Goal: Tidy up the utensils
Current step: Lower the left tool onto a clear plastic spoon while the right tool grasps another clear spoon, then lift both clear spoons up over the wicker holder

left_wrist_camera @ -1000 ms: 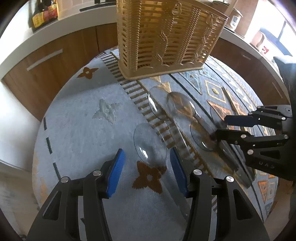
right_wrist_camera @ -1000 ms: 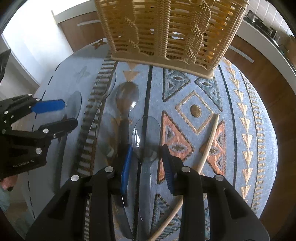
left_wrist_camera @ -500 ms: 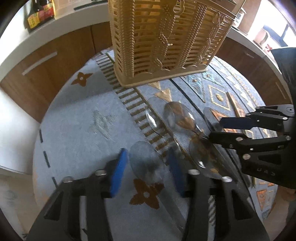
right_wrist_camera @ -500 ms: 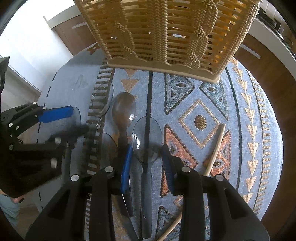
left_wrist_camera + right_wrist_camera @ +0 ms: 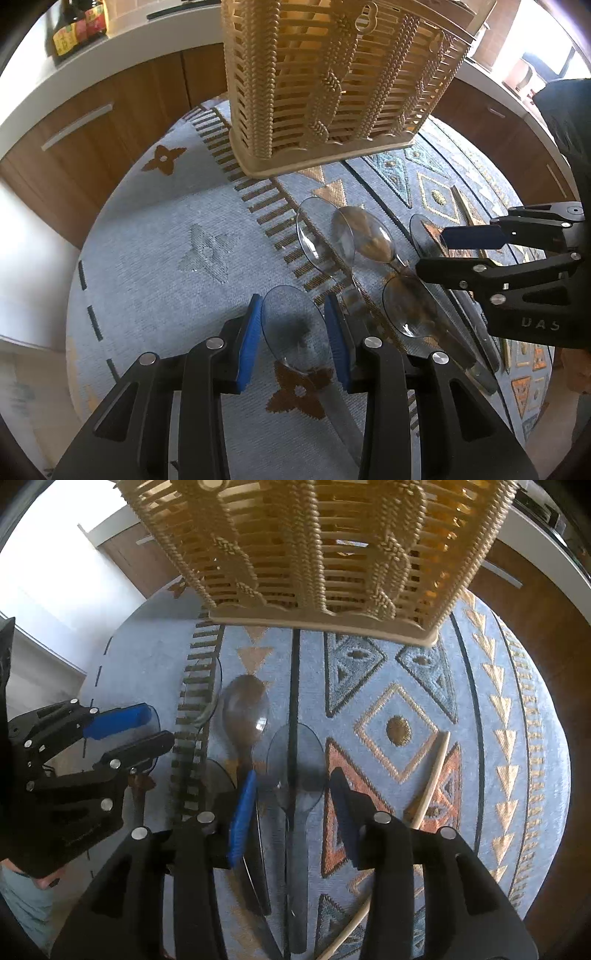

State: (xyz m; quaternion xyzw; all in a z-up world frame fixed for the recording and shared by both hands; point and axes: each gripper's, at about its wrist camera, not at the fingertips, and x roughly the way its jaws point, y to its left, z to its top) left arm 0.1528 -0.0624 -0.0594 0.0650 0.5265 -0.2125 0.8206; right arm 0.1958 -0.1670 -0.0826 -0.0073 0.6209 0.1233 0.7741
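Left wrist view showed the left tool [image 5: 293,332] angled down over the desk [image 5: 166,229], jaws straddling the bowl of a clear spoon [image 5: 291,328], blue pads close at each side but contact impossible to confirm; probably set there for a pinch on the widest part, handle trailing back under the tool; further right, more clear spoons [image 5: 325,232] lay side by side on the patterned cloth, bowls toward the slatted basket [image 5: 332,85], likely the holder meant for them; at the right edge, the right tool [image 5: 436,247] hovered low; right wrist view showed its jaws opening around a tinted spoon [image 5: 295,760], gaps visible at both pads, so nothing gripped; beside it to the right lay a pale chopstick [image 5: 432,775], apart from the spoons, presumably waiting its turn.
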